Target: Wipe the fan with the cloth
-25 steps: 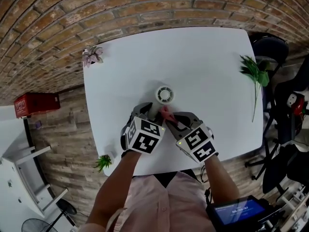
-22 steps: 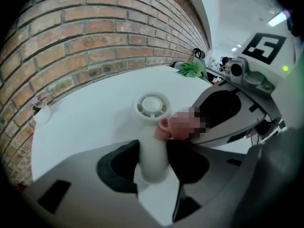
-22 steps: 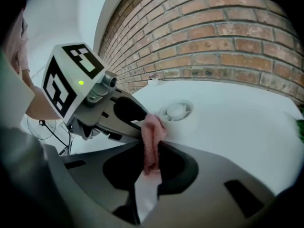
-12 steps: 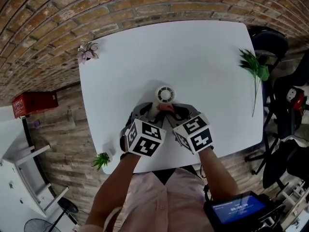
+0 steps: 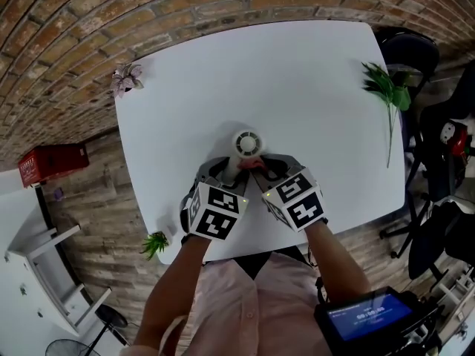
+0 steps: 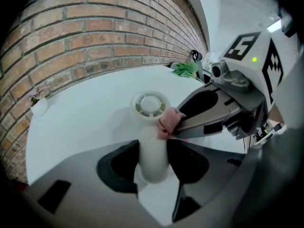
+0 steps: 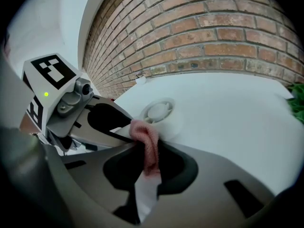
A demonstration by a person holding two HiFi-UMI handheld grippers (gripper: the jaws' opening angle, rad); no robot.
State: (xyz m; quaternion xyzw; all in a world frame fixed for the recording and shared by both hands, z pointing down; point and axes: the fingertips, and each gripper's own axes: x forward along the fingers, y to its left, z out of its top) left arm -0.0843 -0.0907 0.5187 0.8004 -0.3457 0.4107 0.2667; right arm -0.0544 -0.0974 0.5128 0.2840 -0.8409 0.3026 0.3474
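The small white fan point(image 5: 247, 144) is on the white table point(image 5: 319, 87), nearer its near edge. The left gripper point(image 6: 153, 163) clamps the fan's handle between its jaws. The right gripper point(image 7: 149, 165) pinches the pink cloth point(image 7: 145, 144), whose bunched end touches the fan just below its round head.

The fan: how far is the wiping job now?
Done: the left tool holds the fan by its stem and the right tool holds the pink cloth. In hand: the cloth lies against the fan just below its head. Left: the grille and the rest; how much is already wiped cannot be seen.
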